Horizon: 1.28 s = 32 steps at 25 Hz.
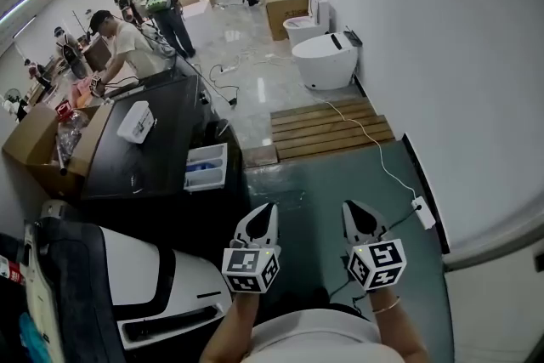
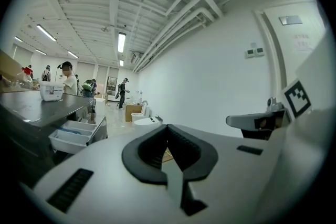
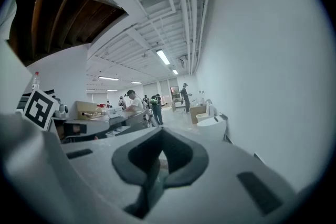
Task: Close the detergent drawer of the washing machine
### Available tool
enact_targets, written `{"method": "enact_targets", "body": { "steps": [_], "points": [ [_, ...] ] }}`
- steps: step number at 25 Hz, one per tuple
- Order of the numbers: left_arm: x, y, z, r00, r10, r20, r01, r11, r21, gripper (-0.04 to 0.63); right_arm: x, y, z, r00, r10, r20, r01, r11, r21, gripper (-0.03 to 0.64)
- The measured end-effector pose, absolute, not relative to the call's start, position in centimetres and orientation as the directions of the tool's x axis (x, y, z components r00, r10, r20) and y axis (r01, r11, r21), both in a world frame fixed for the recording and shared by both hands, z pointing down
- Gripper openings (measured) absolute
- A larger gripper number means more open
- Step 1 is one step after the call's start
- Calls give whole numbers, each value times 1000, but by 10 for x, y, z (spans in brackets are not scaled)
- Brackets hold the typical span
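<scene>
— How many grippers?
— Two. The left gripper (image 1: 267,211) and right gripper (image 1: 351,211) are side by side, each with jaws pressed together on nothing.
— And the drawer?
— One drawer (image 1: 206,166), pulled out from the dark washer (image 1: 170,110), ahead and left of the left gripper, apart from it.
— Farther off?
— One pallet (image 1: 327,127), then two toilets (image 1: 325,59) by the wall.

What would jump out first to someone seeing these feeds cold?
The white detergent drawer stands pulled out of the dark washing machine, left of centre in the head view. Nearest the camera, the left gripper and right gripper hang side by side, both shut and empty, short of the drawer. Farther off, a white toilet sits by the wall behind a wooden platform.
</scene>
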<state>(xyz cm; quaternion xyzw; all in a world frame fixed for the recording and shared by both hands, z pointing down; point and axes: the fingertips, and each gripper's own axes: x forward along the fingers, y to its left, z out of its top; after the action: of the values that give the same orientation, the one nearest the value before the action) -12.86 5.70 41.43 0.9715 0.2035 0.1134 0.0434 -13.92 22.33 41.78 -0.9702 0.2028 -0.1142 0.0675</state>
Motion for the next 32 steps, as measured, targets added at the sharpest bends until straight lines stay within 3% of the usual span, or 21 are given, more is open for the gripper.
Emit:
{"method": "enact_targets", "body": {
  "steps": [5,13,22,32],
  "points": [
    [-129,59,418,898,388,208,369,-921,125,-6,-138,233,422,900,-386,204,-352,-918,-183,2],
    [-132,68,422,899,381,214,360,-924,130,64,-141,249,424,908,-368,202,-332,-924,-188,3],
    [-131,81,427,893,387,230,363,-921,143,78,-142,263,428,905,-369,213,-327,-922,-207,78],
    [-109,91,436,883,392,257,367,-919,140,106,-120,274,437,906,-353,236,-305,-928,-216,97]
  ]
}}
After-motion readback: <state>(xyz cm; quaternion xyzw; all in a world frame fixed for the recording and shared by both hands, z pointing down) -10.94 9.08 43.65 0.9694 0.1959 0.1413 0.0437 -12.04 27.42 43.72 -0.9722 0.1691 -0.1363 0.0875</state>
